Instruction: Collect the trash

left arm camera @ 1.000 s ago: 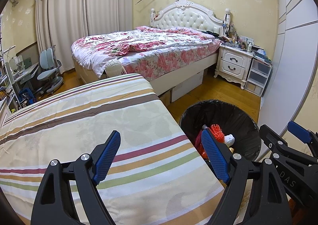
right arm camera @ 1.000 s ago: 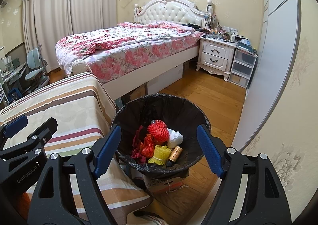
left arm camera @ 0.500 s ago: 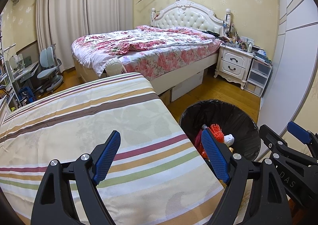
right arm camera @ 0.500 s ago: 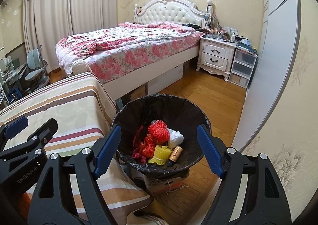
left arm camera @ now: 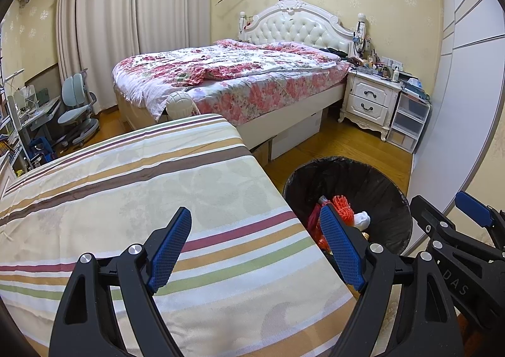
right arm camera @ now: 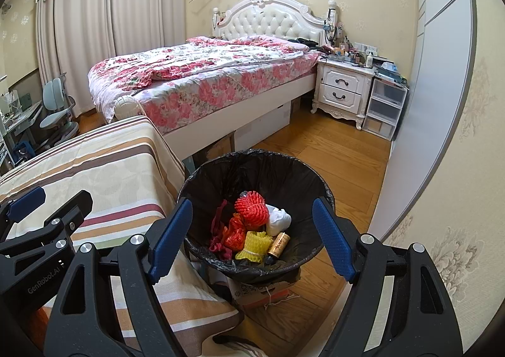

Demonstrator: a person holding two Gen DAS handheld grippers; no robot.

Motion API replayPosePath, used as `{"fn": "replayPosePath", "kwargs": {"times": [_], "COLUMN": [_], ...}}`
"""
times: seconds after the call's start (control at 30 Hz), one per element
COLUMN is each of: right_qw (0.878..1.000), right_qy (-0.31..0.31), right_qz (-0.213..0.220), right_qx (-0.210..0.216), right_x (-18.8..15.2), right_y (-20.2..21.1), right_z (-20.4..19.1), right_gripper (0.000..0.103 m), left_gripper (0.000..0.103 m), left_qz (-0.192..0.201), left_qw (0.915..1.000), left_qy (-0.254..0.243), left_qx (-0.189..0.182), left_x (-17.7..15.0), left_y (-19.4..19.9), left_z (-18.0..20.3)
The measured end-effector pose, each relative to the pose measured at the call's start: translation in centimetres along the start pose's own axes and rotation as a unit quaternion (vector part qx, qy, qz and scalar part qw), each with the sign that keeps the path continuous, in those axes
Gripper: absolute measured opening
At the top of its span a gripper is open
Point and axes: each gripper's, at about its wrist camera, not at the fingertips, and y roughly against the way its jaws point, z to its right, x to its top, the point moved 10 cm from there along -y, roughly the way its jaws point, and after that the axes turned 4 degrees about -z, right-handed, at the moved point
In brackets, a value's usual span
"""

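Trash bin (right arm camera: 221, 174) (black liner) holds red netting (right arm camera: 252, 210), yellow foam net (right arm camera: 254, 245), white wad (right arm camera: 277, 219); we see both grippers (left arm camera: 257, 246) (right arm camera: 252, 237) spread, empty.

Two wrist views, both angled down across my bedroom.
My left looks over the striped cloth (left arm camera: 151, 199); my right sits close above the trash bin (right arm camera: 221, 174). Both share bin, bed (right arm camera: 202, 79) and nightstand (left arm camera: 369, 101).
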Motion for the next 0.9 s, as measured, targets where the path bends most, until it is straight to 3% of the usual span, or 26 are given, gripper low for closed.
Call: {"fn": "replayPosePath", "kwargs": {"times": [0.9], "right_qw": [1.0], "right_qy": [0.0], "right_qz": [0.0], "right_qx": [0.0], "right_x": [-0.12], "right_y": [-0.01], "right_z": [-0.05], "right_gripper": [0.077], "left_gripper": [0.081], "left_qz": [0.012], "left_qw": [0.9999], "left_qy": [-0.005], "left_qx": [0.007], "left_x": [-0.16], "left_y": [0.83], "left_z": [0.33]}}
